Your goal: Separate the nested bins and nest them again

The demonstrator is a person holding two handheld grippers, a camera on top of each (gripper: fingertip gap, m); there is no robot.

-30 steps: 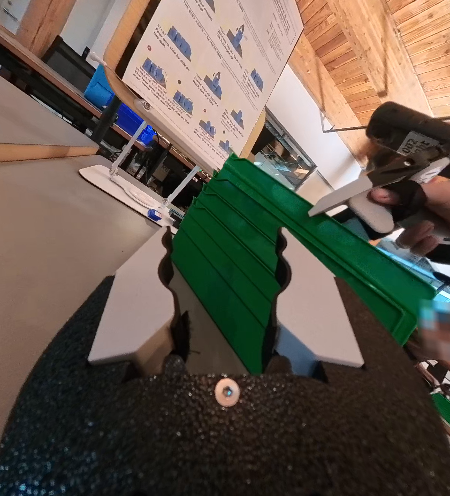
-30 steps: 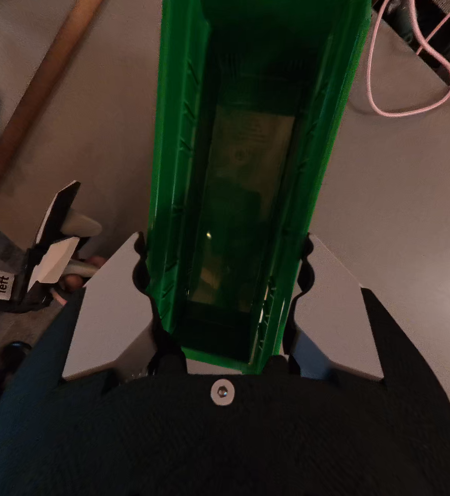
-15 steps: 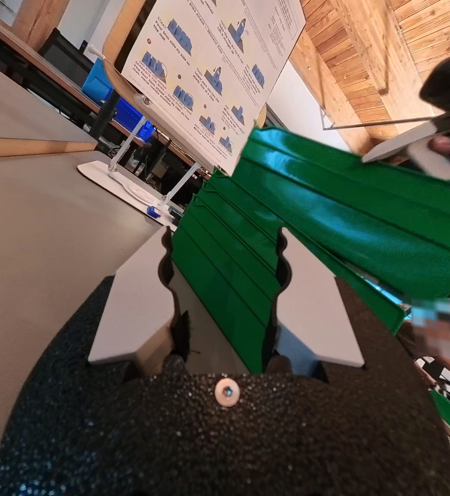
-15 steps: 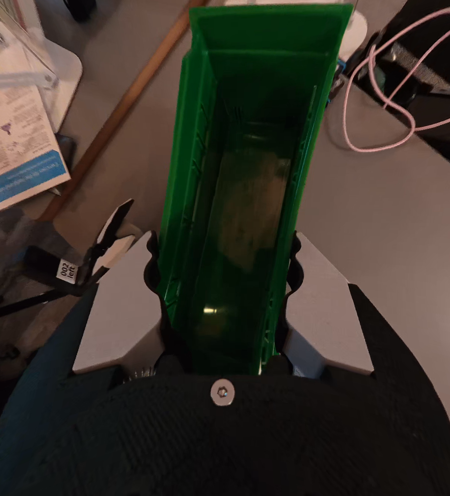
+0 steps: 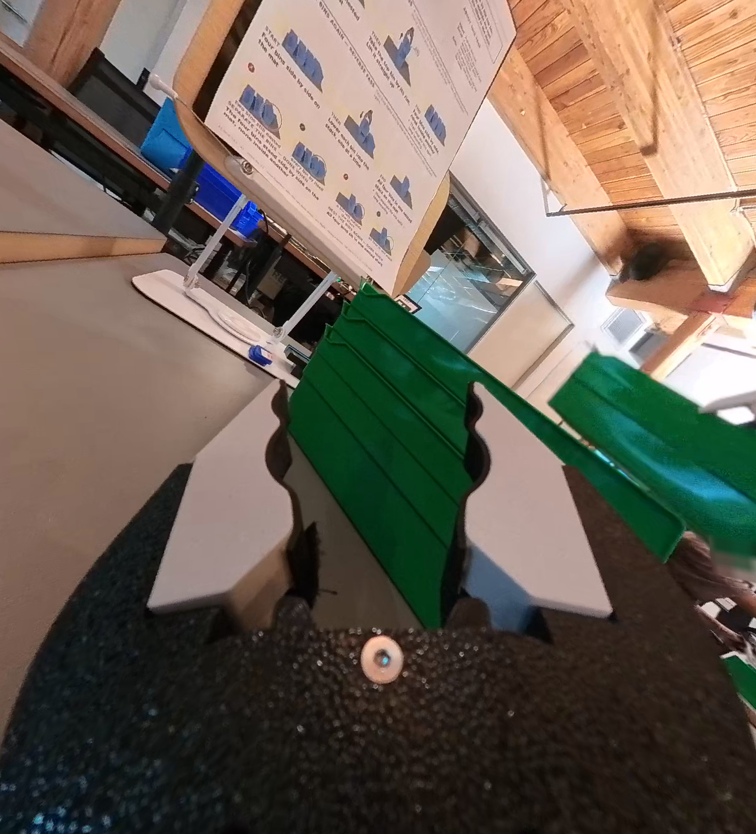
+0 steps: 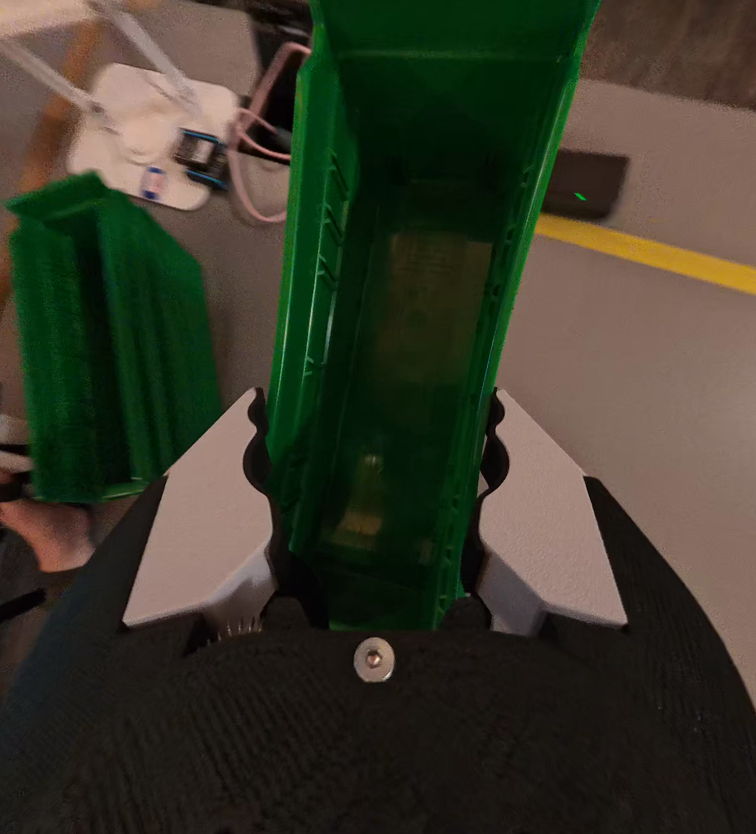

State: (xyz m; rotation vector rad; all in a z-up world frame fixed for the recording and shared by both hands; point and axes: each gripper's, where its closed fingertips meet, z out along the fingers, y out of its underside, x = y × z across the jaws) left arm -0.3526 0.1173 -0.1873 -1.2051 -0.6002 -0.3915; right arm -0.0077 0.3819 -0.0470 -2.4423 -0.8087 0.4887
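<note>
**Both tongs gripping green bins, one pulled clear of the stack**

Right gripper (image 6: pixel 373 487) is clenched on the near end of a single green bin (image 6: pixel 416 293), fingers pressed on its two long walls, bin pointing off toward 12 o'clock over the grey table (image 6: pixel 637 383). It looks held up off the table, though I can't tell how high. Left gripper (image 5: pixel 378 474) has one finger against the ribbed outer side of the remaining stack (image 5: pixel 380 451); its jaws look closed on the stack's near wall, so I'd call that grasping too.

Moving outward: in the right wrist view that stack sits at about 9 o'clock, well apart from the lifted bin. In the left wrist view the lifted bin shows blurry at 3 o'clock. Further back at 11 o'clock stands an instruction board (image 5: pixel 358 126) on a white base, with a pink cable (image 6: pixel 249 180) nearby.

Progress-wise, I'd say it's early: one bin is separated, the stepped rims suggest several are still nested, and re-nesting hasn't started.
</note>
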